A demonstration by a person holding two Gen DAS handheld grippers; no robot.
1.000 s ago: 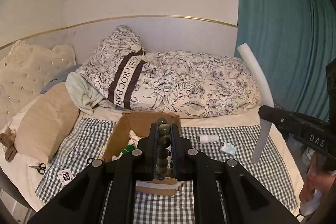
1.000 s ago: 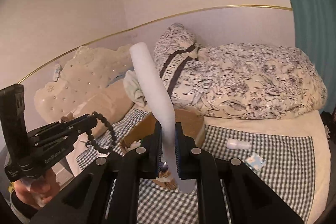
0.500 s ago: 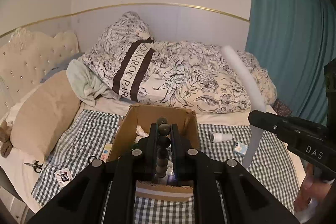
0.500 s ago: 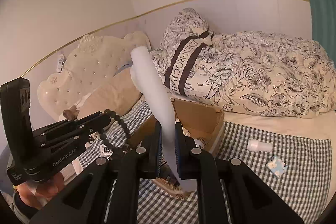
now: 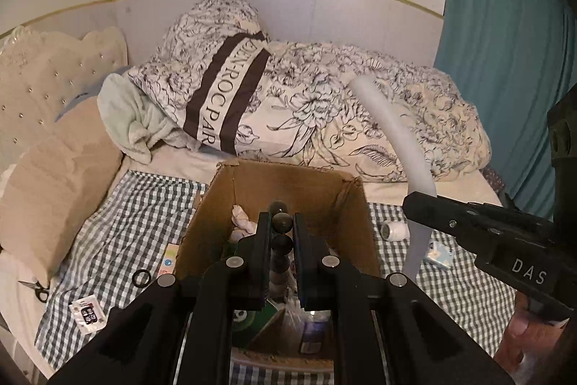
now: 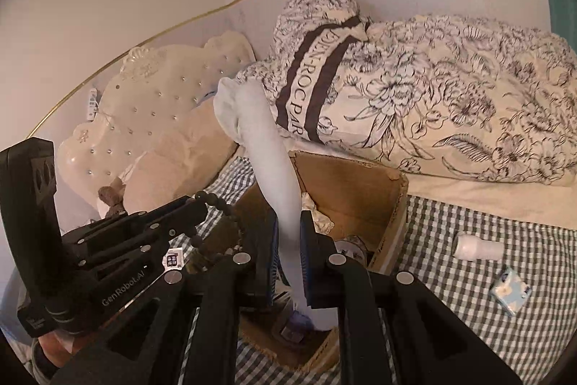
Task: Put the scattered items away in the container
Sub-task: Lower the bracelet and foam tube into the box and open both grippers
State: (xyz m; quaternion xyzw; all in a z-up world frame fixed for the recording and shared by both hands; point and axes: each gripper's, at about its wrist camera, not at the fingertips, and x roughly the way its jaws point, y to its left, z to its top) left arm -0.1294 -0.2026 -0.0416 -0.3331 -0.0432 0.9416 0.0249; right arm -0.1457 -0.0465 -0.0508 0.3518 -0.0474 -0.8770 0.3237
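Note:
An open cardboard box [image 5: 346,201] [image 6: 393,201] sits on the checked blanket and holds several small items. My left gripper [image 5: 280,222] is shut on a string of dark beads [image 5: 281,242], held over the box's open top. My right gripper [image 6: 288,222] is shut on a long white foam tube [image 6: 274,168] that rises up and to the left, its lower end over the box. The left wrist view has the right gripper [image 5: 414,204] with the tube [image 5: 389,128] at the right of the box. The right wrist view has the left gripper [image 6: 202,204] with the beads [image 6: 227,215] at the left.
On the blanket right of the box lie a small white bottle [image 5: 395,231] [image 6: 478,246] and a blue tissue pack [image 5: 438,255] [image 6: 510,291]. Left of it lie a black ring [image 5: 141,278], a small packet [image 5: 87,312] and scissors [image 5: 38,289]. Pillows and a floral duvet [image 5: 360,114] are behind.
Both grippers have moved forward and down toward the box, which now looks larger and closer. Each keeps its hold, the left on the beads, the right on the tube.

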